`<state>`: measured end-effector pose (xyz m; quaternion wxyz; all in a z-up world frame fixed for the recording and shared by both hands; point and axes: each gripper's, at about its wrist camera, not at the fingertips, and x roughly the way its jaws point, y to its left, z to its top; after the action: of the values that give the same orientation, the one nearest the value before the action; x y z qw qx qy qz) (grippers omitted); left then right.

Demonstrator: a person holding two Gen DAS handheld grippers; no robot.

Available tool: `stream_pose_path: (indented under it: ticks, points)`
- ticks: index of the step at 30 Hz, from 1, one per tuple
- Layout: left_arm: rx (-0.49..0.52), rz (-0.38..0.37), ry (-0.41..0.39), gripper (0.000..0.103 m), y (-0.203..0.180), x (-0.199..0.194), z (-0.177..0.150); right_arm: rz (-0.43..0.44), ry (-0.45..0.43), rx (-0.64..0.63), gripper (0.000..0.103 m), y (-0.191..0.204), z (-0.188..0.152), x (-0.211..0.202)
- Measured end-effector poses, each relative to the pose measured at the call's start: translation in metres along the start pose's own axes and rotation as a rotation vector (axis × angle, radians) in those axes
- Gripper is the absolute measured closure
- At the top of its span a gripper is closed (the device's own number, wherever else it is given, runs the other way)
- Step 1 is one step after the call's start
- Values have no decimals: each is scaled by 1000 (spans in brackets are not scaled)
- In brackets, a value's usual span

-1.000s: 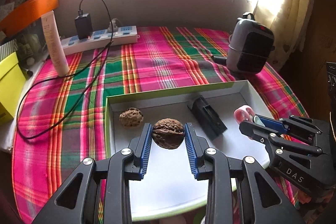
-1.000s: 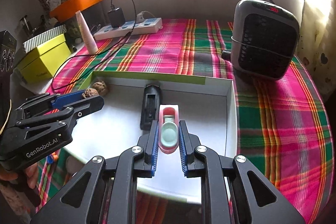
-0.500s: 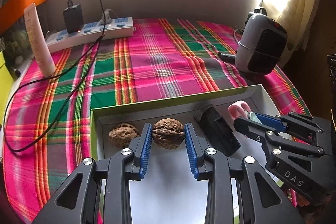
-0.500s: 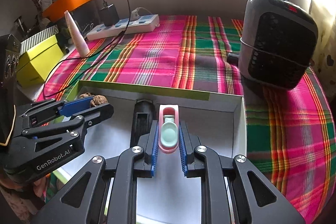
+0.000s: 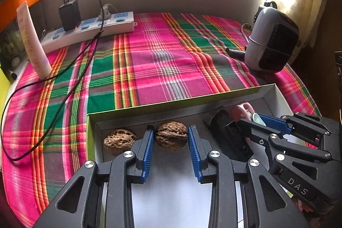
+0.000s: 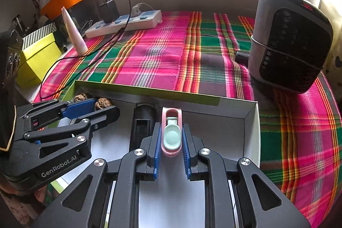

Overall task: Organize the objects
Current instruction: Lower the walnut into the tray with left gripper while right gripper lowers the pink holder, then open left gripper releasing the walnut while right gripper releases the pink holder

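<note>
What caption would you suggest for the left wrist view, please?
Left gripper holds a walnut over the box, beside a second walnut.

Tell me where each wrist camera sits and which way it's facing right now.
Left wrist: on the left gripper, looking down its fingers at a gripped walnut in the white box; right gripper beside it.
Right wrist: on the right gripper, looking at its pink-and-mint clip; left gripper at its side.
Shared: box, loose walnut, black item, power strip, heater.
</note>
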<state>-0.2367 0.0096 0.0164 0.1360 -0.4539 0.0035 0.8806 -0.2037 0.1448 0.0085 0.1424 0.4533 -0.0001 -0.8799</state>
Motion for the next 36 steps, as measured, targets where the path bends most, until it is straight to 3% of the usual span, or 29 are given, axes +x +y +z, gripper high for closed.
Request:
stream_pose_path:
  ticks: [30, 31, 33, 36]
  points:
    - [-5, -7, 11, 72, 2, -1, -3, -20, 16, 18, 84, -1, -2, 4]
    - [-7, -8, 9, 72, 2, -2, -3, -21, 13, 15, 83, -1, -2, 3]
    - [-13, -11, 5, 71, 2, -5, -5, -31, 8, 13, 71, 0, -2, 2]
    - [-18, -6, 1, 65, 1, -8, -5, -30, 4, 13, 68, 1, -4, -1]
